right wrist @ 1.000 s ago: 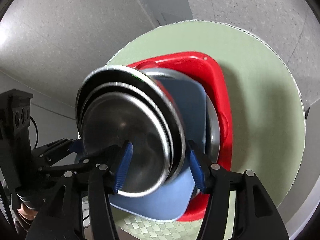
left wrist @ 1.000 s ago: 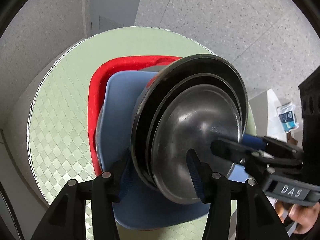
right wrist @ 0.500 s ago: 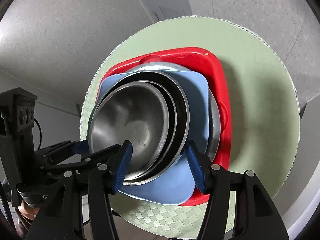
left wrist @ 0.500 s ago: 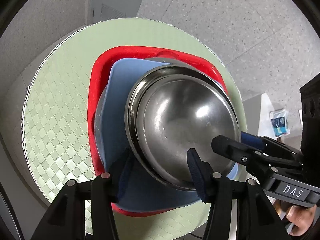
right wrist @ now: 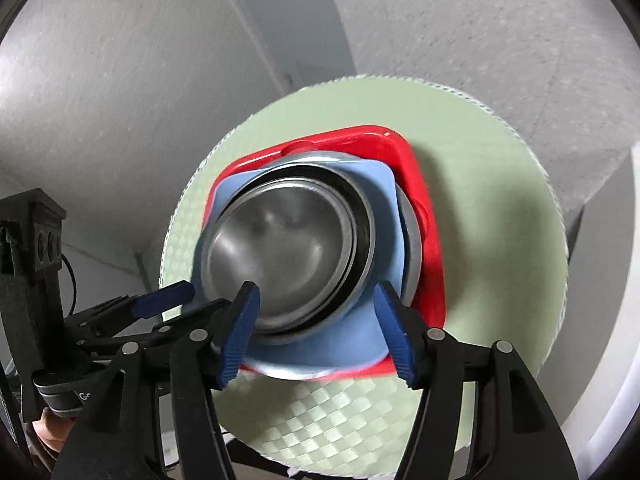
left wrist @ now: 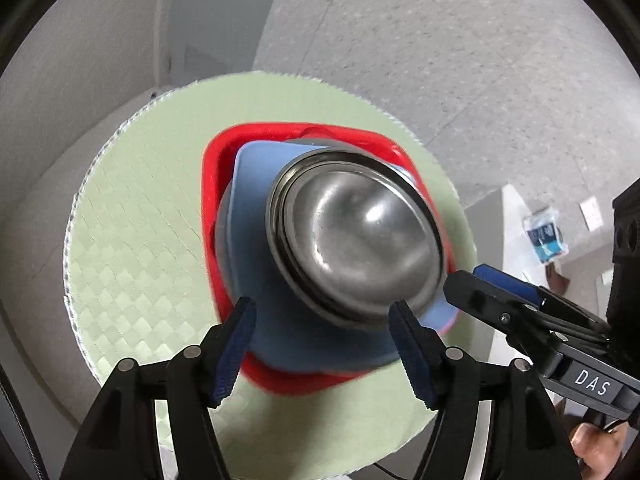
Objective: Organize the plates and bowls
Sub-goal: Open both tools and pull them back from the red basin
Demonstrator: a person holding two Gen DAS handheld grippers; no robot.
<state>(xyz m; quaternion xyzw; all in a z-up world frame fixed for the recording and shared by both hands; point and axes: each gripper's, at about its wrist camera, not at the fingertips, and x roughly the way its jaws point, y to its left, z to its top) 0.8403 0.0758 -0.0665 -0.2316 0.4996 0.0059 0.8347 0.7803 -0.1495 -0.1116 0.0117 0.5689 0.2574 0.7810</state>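
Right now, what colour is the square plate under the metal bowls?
Light blue plate, clearest in the right wrist view.

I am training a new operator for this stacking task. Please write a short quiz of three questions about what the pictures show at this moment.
1. True or false: the steel bowls sit nested on the blue plate.
2. Which colour is the square tray at the bottom of the stack? A) red B) yellow C) black
3. Fill in: the stack stands on a round, pale ____ table mat.

Key: 1 true. 2 A. 3 green. Note that the left gripper and the right gripper both stand open around the stack, gripping nothing.
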